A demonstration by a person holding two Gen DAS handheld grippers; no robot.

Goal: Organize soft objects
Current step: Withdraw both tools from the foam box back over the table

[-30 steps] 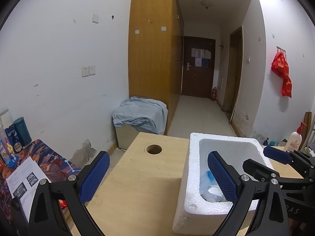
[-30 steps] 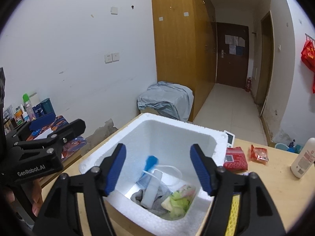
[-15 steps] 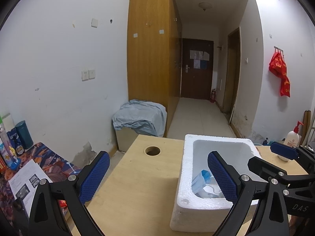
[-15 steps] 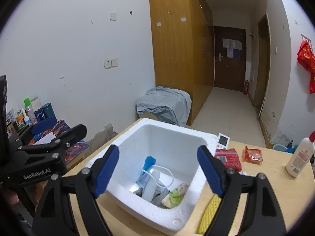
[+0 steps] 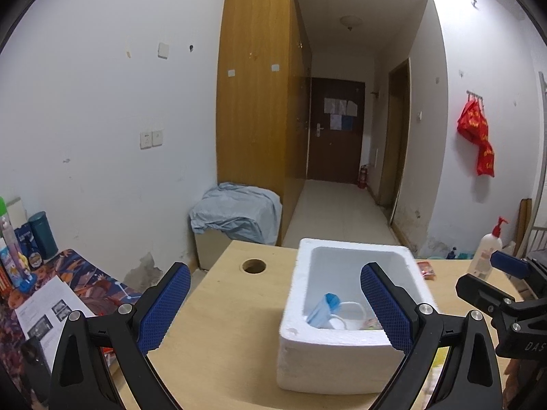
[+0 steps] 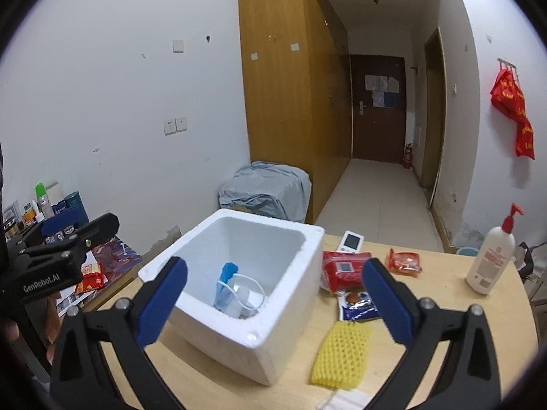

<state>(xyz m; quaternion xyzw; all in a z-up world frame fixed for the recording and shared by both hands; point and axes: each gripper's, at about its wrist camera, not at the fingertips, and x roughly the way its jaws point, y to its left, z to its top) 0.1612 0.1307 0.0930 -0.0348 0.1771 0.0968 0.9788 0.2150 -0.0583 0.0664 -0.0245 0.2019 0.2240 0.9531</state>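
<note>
A white foam box (image 6: 259,335) stands on the wooden table (image 5: 218,324). Inside it lie a blue face mask (image 6: 225,273) with white loops and other soft bits. The mask (image 5: 323,307) also shows in the left wrist view, low in the box (image 5: 342,341). To the right of the box lie a yellow foam net (image 6: 342,355), two red packets (image 6: 345,268) and a blue packet (image 6: 359,305). My right gripper (image 6: 275,264) hangs above the box's near side, its jaws opening with nothing between them. My left gripper (image 5: 273,270) stands open and empty to the left of the box.
A white pump bottle (image 6: 490,259) and a small white device (image 6: 350,241) stand at the table's far right. The tabletop has a round hole (image 5: 254,266). A low side table (image 5: 78,283) with bottles and papers is at the left. A grey-covered box (image 5: 236,215) sits on the floor.
Both grippers have drawn back and up from the foam box, which now looks smaller. The right jaws have spread wider. The yellow net has come into the right view.
</note>
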